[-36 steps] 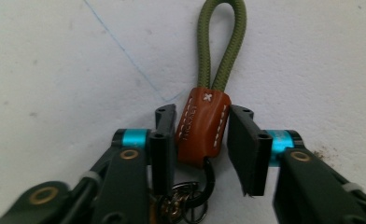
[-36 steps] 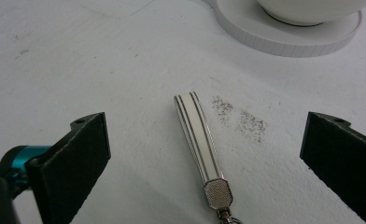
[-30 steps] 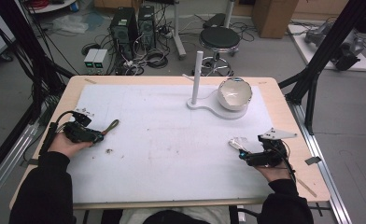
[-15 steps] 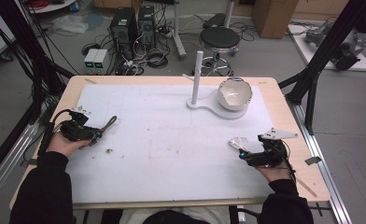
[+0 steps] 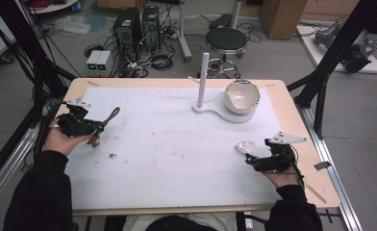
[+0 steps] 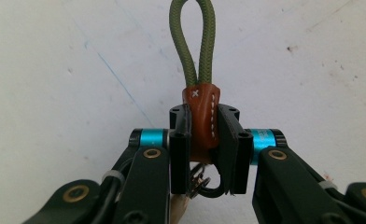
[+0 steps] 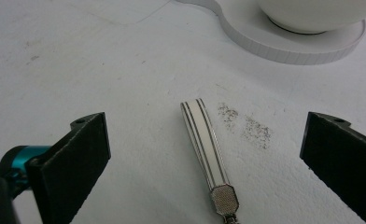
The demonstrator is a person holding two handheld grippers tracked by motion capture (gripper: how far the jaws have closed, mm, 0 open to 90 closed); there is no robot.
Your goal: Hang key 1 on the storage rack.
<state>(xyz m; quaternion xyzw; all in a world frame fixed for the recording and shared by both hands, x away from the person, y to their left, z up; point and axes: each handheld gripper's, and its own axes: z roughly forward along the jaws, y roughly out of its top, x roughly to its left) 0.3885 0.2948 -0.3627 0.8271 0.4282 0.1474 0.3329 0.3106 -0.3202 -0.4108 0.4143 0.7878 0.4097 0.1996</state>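
It's a lab or robotics workroom: computer towers and tangled cables sit on the grey floor beyond the tabletop's far edge, beside a black stool, cardboard boxes and black frame struts.

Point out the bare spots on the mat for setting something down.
Widest: mid-mat, between the left tongs and right tongs. Also the near edge between the forearms. Crowded: far right, by the white stand and bowl, and around the strap.
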